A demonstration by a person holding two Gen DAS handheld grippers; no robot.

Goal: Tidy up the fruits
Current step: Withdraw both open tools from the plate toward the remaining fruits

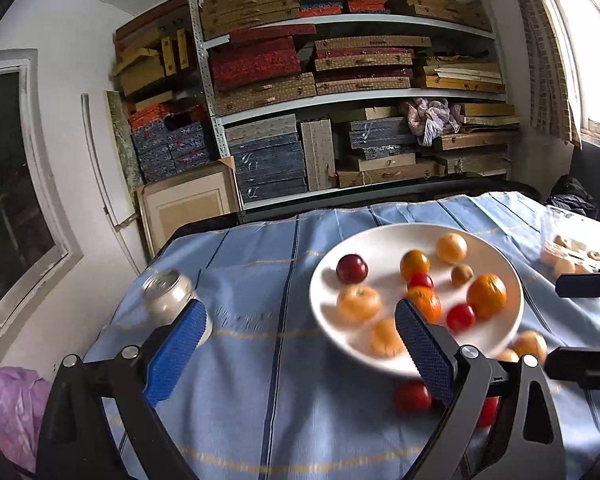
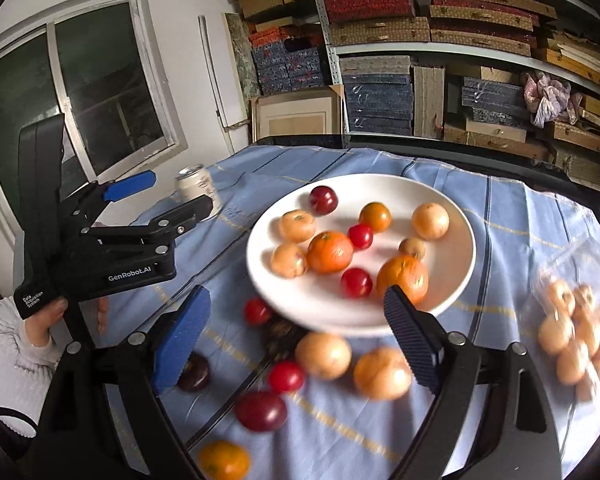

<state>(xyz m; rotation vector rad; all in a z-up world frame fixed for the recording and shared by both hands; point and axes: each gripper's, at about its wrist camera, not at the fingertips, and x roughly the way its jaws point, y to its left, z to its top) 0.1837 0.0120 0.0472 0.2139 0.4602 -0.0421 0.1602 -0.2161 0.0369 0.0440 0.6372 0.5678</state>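
the left gripper (image 1: 296, 320) was wide open with nothing in it. the right gripper (image 2: 298, 312) was wide open and empty too.

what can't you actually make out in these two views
- Plastic bag, right wrist view: motion blur; contents are only pale round lumps.
- Dark round thing, right wrist view: partly behind the right gripper's blue pad.
- Can, left wrist view: blurred, label unreadable.
- Red fruit, left wrist view: partly behind the left gripper.
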